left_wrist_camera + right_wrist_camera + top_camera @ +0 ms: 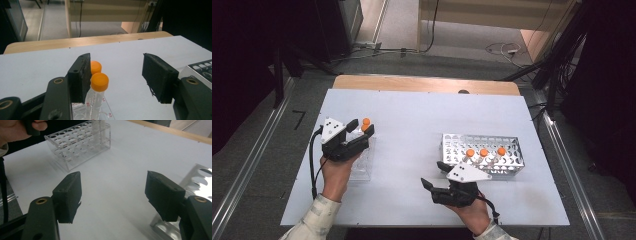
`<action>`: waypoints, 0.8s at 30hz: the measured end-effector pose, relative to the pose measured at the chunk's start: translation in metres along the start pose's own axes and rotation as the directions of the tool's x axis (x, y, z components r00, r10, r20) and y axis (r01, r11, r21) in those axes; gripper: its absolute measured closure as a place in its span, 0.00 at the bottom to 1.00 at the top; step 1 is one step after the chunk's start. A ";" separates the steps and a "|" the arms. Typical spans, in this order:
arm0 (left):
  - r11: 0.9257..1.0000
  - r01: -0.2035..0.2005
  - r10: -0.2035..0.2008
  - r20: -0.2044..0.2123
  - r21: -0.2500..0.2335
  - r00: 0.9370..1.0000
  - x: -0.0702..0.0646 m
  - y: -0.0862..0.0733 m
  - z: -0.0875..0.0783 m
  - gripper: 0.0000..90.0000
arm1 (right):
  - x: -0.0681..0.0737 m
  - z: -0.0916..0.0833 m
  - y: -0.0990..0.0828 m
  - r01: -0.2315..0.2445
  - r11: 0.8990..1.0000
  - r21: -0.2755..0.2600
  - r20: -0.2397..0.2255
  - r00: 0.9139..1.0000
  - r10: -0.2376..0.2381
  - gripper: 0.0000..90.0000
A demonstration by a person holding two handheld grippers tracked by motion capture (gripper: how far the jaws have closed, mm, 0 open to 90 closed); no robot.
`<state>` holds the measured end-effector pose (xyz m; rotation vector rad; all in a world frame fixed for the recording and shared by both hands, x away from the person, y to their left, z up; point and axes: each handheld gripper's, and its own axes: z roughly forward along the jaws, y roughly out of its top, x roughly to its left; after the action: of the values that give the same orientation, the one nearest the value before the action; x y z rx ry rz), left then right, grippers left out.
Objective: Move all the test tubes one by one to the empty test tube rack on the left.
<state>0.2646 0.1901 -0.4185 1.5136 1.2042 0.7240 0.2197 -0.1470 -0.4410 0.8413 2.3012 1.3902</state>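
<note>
Both grippers hung over the white desk (412, 130). Left gripper (116, 75) had its jaws parted, pressing on nothing; two orange-capped tubes (97, 90) stood upright in the clear rack (362, 165), just inside its left jaw. Right gripper (113, 195) held its jaws wide over bare desk, the metal rack (507, 147) beside its right jaw.

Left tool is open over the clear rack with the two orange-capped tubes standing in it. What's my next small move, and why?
Probably lift the left tool straight up, clear of the two orange-capped tubes. Its jaws stand apart; the near tube stands upright in the clear rack beside the left jaw, unpinched. The right tool is open over bare table beside the metal rack.
</note>
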 end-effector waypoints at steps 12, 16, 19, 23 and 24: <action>1.000 -0.015 0.015 0.069 -0.009 0.998 -0.019 -0.002 -0.013 0.39 | -0.020 -0.030 -0.011 -0.029 0.999 -0.038 0.078 0.996 0.032 0.33; 1.000 -0.018 0.019 0.081 -0.009 0.997 -0.022 -0.002 -0.015 0.38 | -0.026 -0.038 -0.018 -0.042 0.998 -0.042 0.104 0.993 0.046 0.36; 1.000 -0.022 0.022 0.086 -0.002 0.996 -0.024 -0.003 -0.014 0.38 | -0.033 -0.043 -0.023 -0.054 0.998 -0.043 0.141 0.988 0.059 0.38; 1.000 -0.031 0.030 0.100 0.006 0.995 -0.026 -0.004 -0.013 0.35 | -0.044 -0.045 -0.028 -0.082 0.995 -0.055 0.192 0.977 0.091 0.40; 0.999 -0.033 0.032 0.105 0.007 0.994 -0.027 -0.004 -0.013 0.33 | -0.046 -0.045 -0.029 -0.089 0.995 -0.054 0.200 0.975 0.098 0.41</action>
<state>0.2430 0.1689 -0.4152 1.5618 1.1079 0.6536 0.2215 -0.2169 -0.4466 1.0380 2.0946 1.3215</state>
